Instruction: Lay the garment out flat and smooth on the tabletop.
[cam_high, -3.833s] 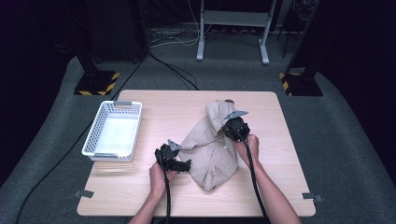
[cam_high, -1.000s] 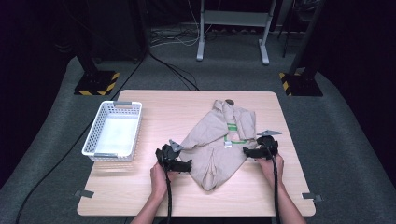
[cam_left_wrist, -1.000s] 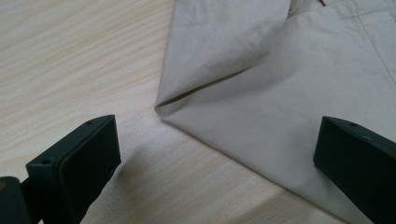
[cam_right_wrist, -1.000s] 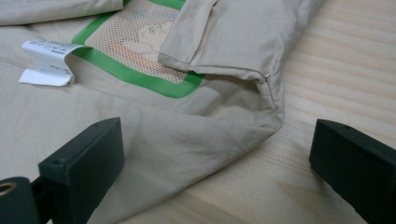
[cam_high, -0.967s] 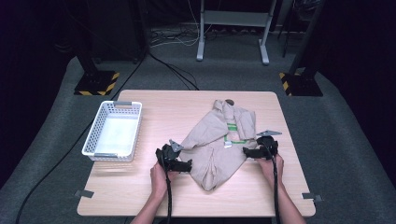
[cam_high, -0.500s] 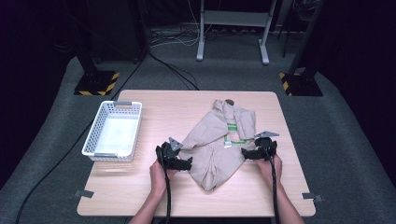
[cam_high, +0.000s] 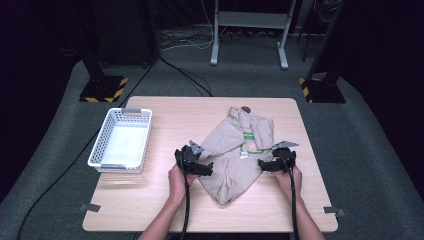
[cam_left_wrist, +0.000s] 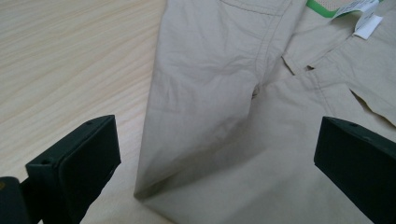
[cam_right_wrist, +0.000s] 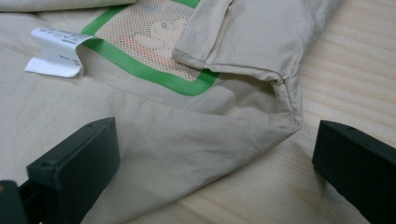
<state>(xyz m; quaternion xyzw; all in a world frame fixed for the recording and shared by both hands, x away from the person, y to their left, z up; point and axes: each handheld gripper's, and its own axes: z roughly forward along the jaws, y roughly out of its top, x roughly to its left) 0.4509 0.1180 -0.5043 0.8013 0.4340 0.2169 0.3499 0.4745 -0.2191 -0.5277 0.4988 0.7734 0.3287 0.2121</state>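
Garment: beige trousers (cam_high: 235, 155) lie crumpled near the middle of the wooden table (cam_high: 165, 210), slightly toward its right half, with the waist end pointing away from the person.
Lining: a mesh patch edged in green (cam_right_wrist: 154, 42) shows where the waistband is turned open; a white care label (cam_right_wrist: 56, 58) sticks up just beside it.
Left gripper (cam_high: 202, 169): held in the person's left hand at the left edge of the trousers, jaws spread wide and clasping nothing; in the left gripper view a fold of beige cloth lies between them.
Right gripper (cam_high: 264, 165): held at the right edge of the trousers, jaws likewise spread, gripping nothing; in the right gripper view a folded corner of fabric (cam_right_wrist: 280, 98) sits between the jaws, partly over bare table.
Basket: a white plastic basket (cam_high: 102, 145) stands on the left part of the table, well apart from the trousers.
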